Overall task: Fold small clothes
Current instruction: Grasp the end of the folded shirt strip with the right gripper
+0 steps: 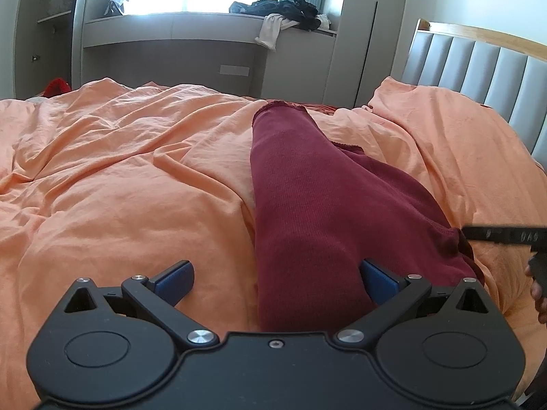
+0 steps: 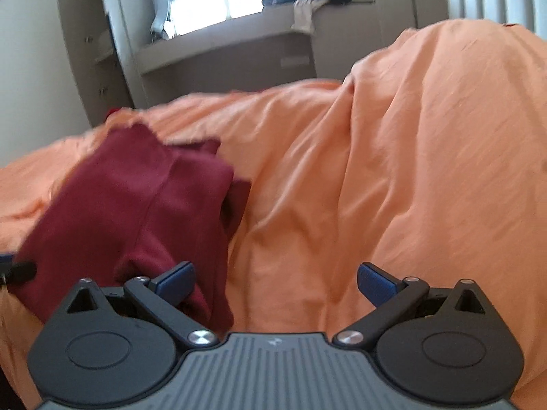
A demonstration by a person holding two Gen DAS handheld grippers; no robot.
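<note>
A: Item 1, garment?
B: Maroon garment (image 1: 307, 205), ribbed knit, lying on the bed (image 1: 119, 171) over an orange sheet (image 1: 102, 222). Long folded strip runs away from the left cam; a 2nd layer spreads to its right. In the right cam it sits lower left (image 2: 136, 205), bunched, blurry.

A: Left gripper?
B: Left gripper (image 1: 277, 282) spread wide, blue pads. Near end of the garment lies between the fingers, closer to the right pad (image 1: 377, 278); can't tell if touching. Nothing clamped.

A: Right gripper?
B: Right gripper (image 2: 276, 282) also wide, holding nothing. Garment edge just beside its left pad (image 2: 177, 282); contact unclear. Sheet under the rest of the gap. Seen from the left cam, a dark part of it (image 1: 506, 235) pokes in at the right edge, just beside the garment's corner.

A: Surroundings?
B: Headboard (image 1: 478, 78), grey padded, wood trim, right rear. Window ledge (image 1: 212, 20) behind the bed w/ a pile of dark clothes (image 1: 287, 8) and a pale cloth (image 1: 270, 30) hanging over the edge. Shelf unit (image 1: 51, 17) far left. Red item (image 1: 58, 85) past the bed's far left corner, too small to ID.
</note>
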